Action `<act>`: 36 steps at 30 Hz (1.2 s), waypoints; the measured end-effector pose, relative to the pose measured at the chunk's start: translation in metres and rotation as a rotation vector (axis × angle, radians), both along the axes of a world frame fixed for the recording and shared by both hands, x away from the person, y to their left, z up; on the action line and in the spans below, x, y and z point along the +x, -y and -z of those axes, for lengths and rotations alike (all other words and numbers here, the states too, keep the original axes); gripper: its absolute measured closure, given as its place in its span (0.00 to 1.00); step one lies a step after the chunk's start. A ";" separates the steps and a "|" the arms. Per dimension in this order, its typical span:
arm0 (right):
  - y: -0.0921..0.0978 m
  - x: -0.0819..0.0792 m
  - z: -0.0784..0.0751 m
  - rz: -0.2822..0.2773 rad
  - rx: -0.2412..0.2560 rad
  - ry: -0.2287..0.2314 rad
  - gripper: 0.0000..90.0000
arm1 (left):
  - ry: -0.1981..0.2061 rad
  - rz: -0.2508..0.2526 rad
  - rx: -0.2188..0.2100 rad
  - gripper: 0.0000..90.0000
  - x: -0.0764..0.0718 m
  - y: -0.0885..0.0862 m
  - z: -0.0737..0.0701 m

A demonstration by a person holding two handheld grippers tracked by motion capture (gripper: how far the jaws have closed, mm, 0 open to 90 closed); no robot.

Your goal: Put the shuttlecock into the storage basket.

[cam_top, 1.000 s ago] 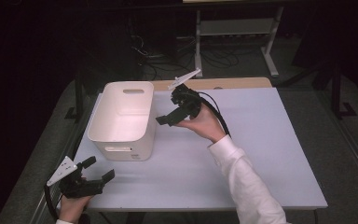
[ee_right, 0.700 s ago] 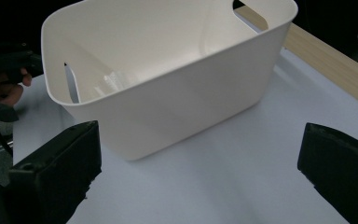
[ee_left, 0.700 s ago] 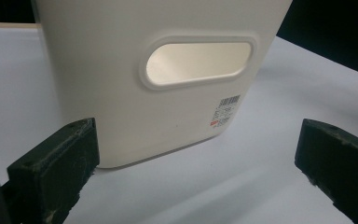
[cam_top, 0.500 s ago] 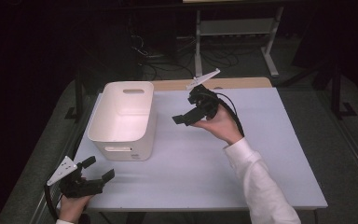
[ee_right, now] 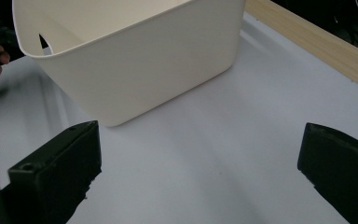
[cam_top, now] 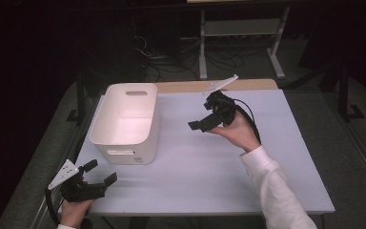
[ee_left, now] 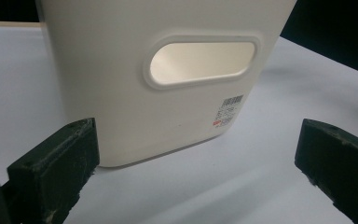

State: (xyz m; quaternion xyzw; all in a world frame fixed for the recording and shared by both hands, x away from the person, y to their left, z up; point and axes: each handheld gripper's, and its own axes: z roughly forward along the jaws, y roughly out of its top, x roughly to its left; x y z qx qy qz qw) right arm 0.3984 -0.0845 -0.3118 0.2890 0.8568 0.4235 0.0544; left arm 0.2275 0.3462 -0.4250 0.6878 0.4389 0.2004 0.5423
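Bin [cam_top: 124,119] upright on table [cam_top: 195,167]; left gripper [cam_top: 97,174] and right gripper [cam_top: 198,125] both spread apart, holding nothing.

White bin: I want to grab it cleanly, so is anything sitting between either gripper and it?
Nothing visible does. The left gripper faces the white bin near end across bare table. The right gripper looks at the bin's side over bare table too. Both have their jaws apart.
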 end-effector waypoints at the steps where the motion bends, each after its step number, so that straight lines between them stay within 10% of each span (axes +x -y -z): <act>1: 0.001 -0.001 0.000 0.004 0.003 -0.008 0.00 | -0.001 -0.001 -0.002 0.00 0.000 0.000 0.000; 36: 0.052 -0.019 0.029 -0.001 0.053 -0.002 0.00 | -0.007 0.007 0.022 0.00 0.000 0.002 0.001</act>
